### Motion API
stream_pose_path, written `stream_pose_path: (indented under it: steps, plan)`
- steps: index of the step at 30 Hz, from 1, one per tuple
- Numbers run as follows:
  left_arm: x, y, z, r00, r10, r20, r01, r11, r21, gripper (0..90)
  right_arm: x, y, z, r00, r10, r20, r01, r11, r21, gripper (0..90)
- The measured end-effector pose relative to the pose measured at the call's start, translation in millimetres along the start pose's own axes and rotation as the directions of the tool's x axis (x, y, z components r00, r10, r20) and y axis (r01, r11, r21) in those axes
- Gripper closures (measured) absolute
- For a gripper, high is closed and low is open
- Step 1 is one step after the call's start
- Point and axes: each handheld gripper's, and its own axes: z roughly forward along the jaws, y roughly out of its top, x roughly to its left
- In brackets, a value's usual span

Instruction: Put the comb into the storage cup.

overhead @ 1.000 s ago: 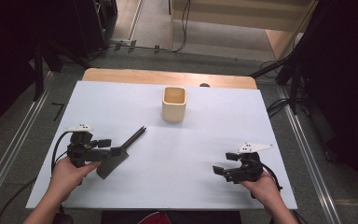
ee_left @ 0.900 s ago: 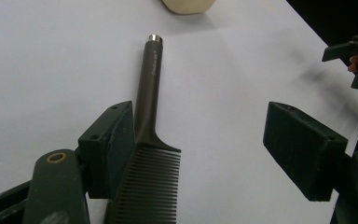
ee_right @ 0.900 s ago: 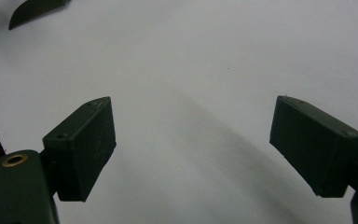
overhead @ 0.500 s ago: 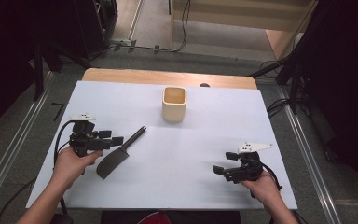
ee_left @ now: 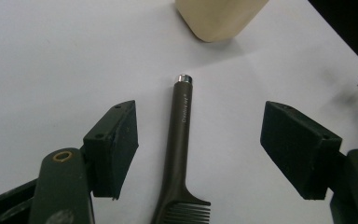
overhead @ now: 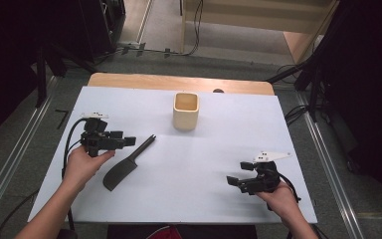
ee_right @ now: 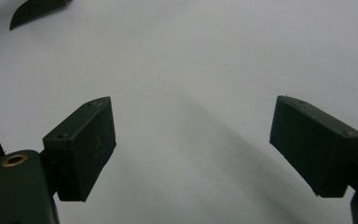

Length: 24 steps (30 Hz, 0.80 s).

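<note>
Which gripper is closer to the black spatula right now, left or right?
Left. The left gripper hangs right by the spatula, with the handle lying between its open jaws in the left gripper view. The right gripper sits far across the table, open over bare surface.

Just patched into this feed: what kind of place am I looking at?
Likely a lab recording station: a white-covered table fenced by metal rails, cables on the floor, dark equipment stands around.

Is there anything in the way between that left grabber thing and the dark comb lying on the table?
Nothing visible. The left gripper is open, and the comb's handle lies on the white table straight between its two fingers, untouched. The beige cup stands farther off, beyond the handle's tip.
</note>
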Motion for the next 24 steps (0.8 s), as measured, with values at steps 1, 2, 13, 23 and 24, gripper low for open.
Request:
stream_pose_path:
  steps: [1, 2, 13, 23, 24]
  plan:
    - [0.0, 1.5, 1.7, 1.0, -0.002, -0.001, 0.002, 1.0, 0.003, 28.9, 0.0, 0.0, -0.1, 1.0, 0.0, 0.001, 0.0, 1.0, 0.0, 12.6]
    - [0.1, 3.1, 3.2, 1.0, 0.004, 0.0, -0.004, 1.0, 0.006, 28.9, 0.0, 0.0, -0.3, 1.0, 0.0, 0.0, 0.0, 1.0, 0.001, 12.6]
    - [1.0, 18.6, 18.0, 0.9999, 0.01, 0.001, -0.01, 0.9999, -0.014, 29.7, 0.0, 0.0, -0.6, 1.0, -0.001, 0.001, 0.001, 1.0, -0.001, 12.6]
    - [3.1, 35.5, 40.4, 0.9998, 0.013, -0.013, -0.013, 0.9999, -0.003, 36.7, -0.3, -0.2, -0.9, 1.0, -0.003, 0.002, 0.003, 1.0, -0.004, 12.6]
    - [3.2, 37.2, 42.5, 0.9999, 0.006, -0.01, -0.006, 1.0, -0.004, 36.7, -0.2, -0.2, -0.8, 1.0, -0.002, 0.002, 0.002, 1.0, -0.005, 12.6]
